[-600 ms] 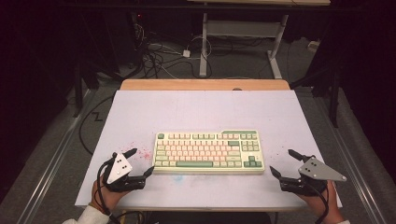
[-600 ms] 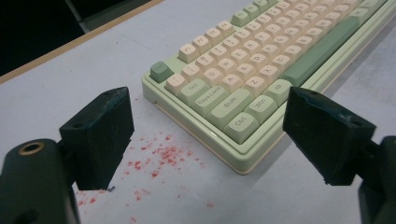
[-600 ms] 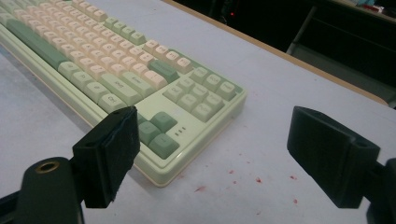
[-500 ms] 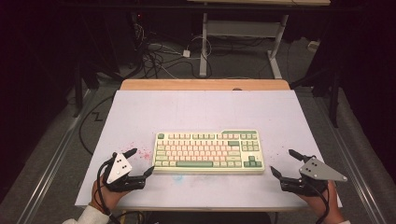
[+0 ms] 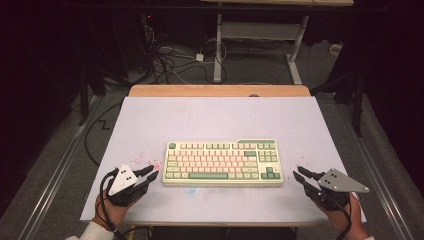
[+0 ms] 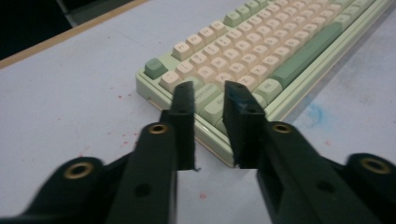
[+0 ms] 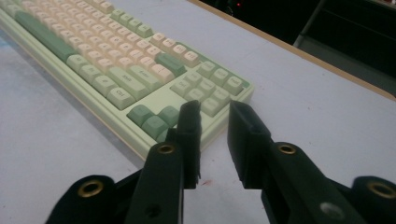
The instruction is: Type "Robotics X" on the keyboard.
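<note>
Where tools [image 5: 150, 175] [image 5: 301, 176] flank it, one keyboard [image 5: 223, 162].

jaws: mine are black, with brass-ringed screw holes
plates: grey triangles, small dark holes
cables: black loops
sleeve: white

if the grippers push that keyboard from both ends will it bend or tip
Probably neither: the keyboard looks like a thick rigid case lying flat on the table, so it should slide as one piece. Its raised keycaps could catch a gripper pushed too high, and uneven pushing would likely turn it.
</note>
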Demonstrator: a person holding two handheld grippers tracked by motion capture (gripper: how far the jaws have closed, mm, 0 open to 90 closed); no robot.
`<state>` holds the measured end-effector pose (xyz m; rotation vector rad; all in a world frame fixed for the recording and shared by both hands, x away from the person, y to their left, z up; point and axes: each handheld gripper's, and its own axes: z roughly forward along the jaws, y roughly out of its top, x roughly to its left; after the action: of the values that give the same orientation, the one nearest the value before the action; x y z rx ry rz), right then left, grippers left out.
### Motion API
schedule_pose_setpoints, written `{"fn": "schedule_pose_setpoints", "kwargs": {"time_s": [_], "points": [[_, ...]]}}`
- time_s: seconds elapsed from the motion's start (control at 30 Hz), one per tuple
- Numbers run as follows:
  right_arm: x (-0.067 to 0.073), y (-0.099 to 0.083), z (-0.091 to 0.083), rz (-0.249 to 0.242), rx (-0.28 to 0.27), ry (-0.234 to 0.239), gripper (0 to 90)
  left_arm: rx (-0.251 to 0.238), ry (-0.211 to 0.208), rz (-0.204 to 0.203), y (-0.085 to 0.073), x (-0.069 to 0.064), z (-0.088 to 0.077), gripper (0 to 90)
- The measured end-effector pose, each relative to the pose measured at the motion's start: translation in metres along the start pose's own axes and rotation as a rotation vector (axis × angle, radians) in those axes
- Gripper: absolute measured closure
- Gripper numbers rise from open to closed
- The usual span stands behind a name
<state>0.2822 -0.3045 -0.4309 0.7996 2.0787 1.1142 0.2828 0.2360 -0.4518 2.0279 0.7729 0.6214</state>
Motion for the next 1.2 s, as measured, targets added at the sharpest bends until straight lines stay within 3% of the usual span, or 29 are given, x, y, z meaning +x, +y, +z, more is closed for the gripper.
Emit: {"fn": "schedule_pose_setpoints", "kwargs": {"time_s": [0.17, 0.4, 0.5, 0.77, 1.0, 1.2], "points": [[0.0, 0.0, 0.002, -0.003, 0.017, 0.026, 90.0, 0.033, -0.026, -0.002, -0.001, -0.001, 0.003, 87.8], [0.005, 0.007, 0.009, -0.034, 0.022, 0.053, 90.0, 0.087, -0.051, -0.014, 0.006, 0.001, 0.007, 87.9], [0.009, 0.013, 0.013, -0.053, 0.023, 0.064, 90.0, 0.119, -0.065, -0.001, 0.017, 0.003, 0.012, 87.9], [0.014, 0.028, 0.024, -0.08, 0.015, 0.093, 90.0, 0.145, -0.085, 0.03, 0.041, 0.005, 0.031, 87.7], [0.014, 0.034, 0.031, -0.086, 0.016, 0.106, 90.0, 0.175, -0.113, 0.053, 0.05, 0.004, 0.049, 87.7], [0.014, 0.038, 0.036, -0.089, 0.019, 0.108, 90.0, 0.169, -0.134, 0.07, 0.061, -0.001, 0.062, 87.7]]}}
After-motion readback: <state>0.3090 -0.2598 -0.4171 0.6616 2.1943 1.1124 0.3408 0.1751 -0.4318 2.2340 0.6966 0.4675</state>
